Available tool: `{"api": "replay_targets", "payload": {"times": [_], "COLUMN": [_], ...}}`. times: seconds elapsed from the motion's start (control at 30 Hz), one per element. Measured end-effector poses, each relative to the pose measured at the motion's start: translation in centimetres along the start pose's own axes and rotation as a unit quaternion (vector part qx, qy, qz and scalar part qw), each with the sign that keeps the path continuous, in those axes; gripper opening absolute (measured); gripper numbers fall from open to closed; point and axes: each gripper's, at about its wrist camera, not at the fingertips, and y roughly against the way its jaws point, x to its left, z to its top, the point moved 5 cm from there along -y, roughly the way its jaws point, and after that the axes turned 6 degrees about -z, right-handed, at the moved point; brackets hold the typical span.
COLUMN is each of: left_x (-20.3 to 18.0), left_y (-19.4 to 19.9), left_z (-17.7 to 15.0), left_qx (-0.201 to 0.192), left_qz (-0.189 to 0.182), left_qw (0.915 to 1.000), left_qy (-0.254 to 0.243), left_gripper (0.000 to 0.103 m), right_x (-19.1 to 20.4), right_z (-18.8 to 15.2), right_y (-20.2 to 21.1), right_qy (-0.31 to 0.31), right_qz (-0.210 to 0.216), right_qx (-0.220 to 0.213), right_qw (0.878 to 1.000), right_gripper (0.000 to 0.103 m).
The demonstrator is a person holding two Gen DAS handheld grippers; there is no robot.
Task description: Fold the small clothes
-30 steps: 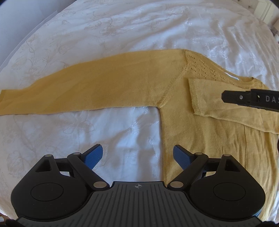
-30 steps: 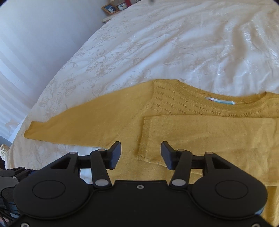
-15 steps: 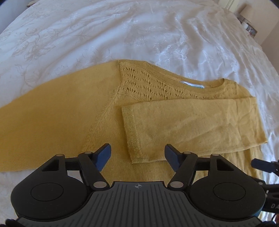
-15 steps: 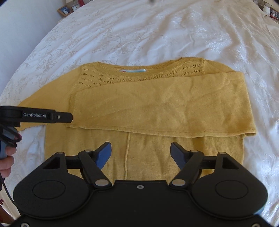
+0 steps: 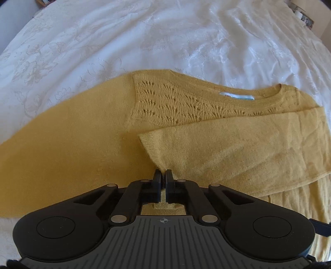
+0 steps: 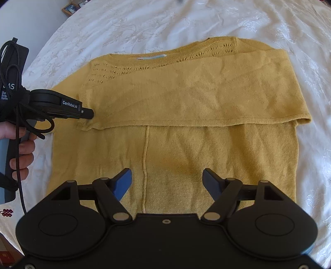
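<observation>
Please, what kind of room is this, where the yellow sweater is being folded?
Most likely a bedroom. The yellow sweater lies on a white bedspread with an embossed floral pattern, which looks like a made bed. A framed picture stands beyond its far edge, perhaps on a bedside table.

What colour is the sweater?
Mustard yellow sweater; the right wrist view shows it best.

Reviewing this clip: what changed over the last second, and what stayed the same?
The left gripper swung right from the spread-out sleeve to the folded sleeve, came down and shut on its cuff corner. The right gripper backed away from that cuff and hangs open over the sweater. The sweater's other sleeve is still spread out on the white bedspread.
</observation>
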Motion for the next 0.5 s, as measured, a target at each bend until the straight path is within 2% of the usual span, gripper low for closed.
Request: {"api": "replay_targets", "payload": {"times": [0.1,0.2,0.27,0.33,0.37,0.4,0.5], "left_x": [0.9,2.2,3.1,3.8,3.9,4.1,3.7], "left_y": [2.7,2.8,1.8,0.2,-0.7,-1.4,-2.0], "left_z": [0.7,1.0,0.9,0.5,0.2,-0.1,-0.6], "left_qx": [-0.046,-0.042,-0.026,0.014,0.037,0.055,0.048], "left_qz": [0.012,0.046,0.064,0.043,0.04,0.045,0.058], "left_qw": [0.9989,0.998,0.9975,0.9987,0.9981,0.9972,0.9972], "left_qy": [0.005,0.013,0.014,0.025,0.028,0.024,0.003], "left_gripper": [0.003,0.003,0.004,0.008,0.014,0.026,0.03], "right_x": [-0.1,-0.5,-0.8,-1.2,-1.4,-1.6,-2.3], "right_z": [-0.1,0.1,0.1,0.1,0.1,0.1,-0.4], "right_y": [0.3,0.5,0.5,0.4,0.3,0.1,-0.5], "right_qy": [-0.009,-0.019,-0.026,-0.033,-0.035,-0.035,-0.038], "right_qz": [0.006,0.009,0.01,0.01,0.008,0.005,-0.009], "right_qx": [-0.006,-0.013,-0.015,-0.013,-0.011,-0.009,0.003], "right_qw": [1.0,1.0,1.0,0.999,0.999,0.999,0.999], "right_gripper": [0.077,0.077,0.077,0.078,0.079,0.08,0.086]}}
